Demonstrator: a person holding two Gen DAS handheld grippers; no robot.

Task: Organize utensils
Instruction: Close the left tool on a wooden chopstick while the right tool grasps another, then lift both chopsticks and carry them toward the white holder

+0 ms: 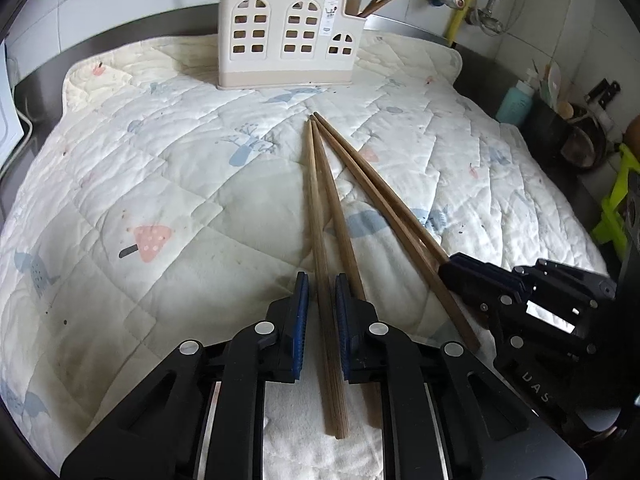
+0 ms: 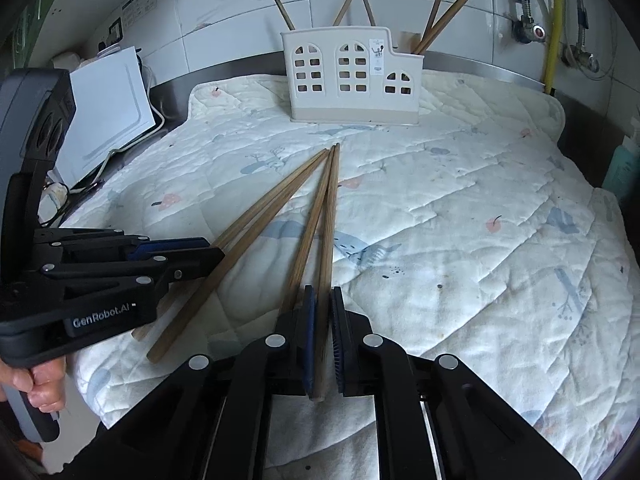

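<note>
Several wooden chopsticks lie fanned on a quilted mat (image 1: 160, 184), tips meeting toward a cream house-shaped utensil holder (image 1: 286, 38) at the back, which holds more chopsticks. In the left wrist view my left gripper (image 1: 322, 284) straddles one chopstick (image 1: 318, 240), its jaws close around it with a small gap. In the right wrist view my right gripper (image 2: 322, 296) is shut on another chopstick (image 2: 328, 240). The left gripper also shows at the left of the right wrist view (image 2: 208, 254); the right gripper shows at the right of the left wrist view (image 1: 452, 268). The holder also shows in the right wrist view (image 2: 352, 76).
A steel counter edge and tiled wall run behind the mat. A white board (image 2: 108, 108) leans at the left. A teal bottle (image 1: 516, 102), dark pots and a green object (image 1: 618, 200) stand at the right. A yellow pipe (image 2: 554, 20) and taps hang on the wall.
</note>
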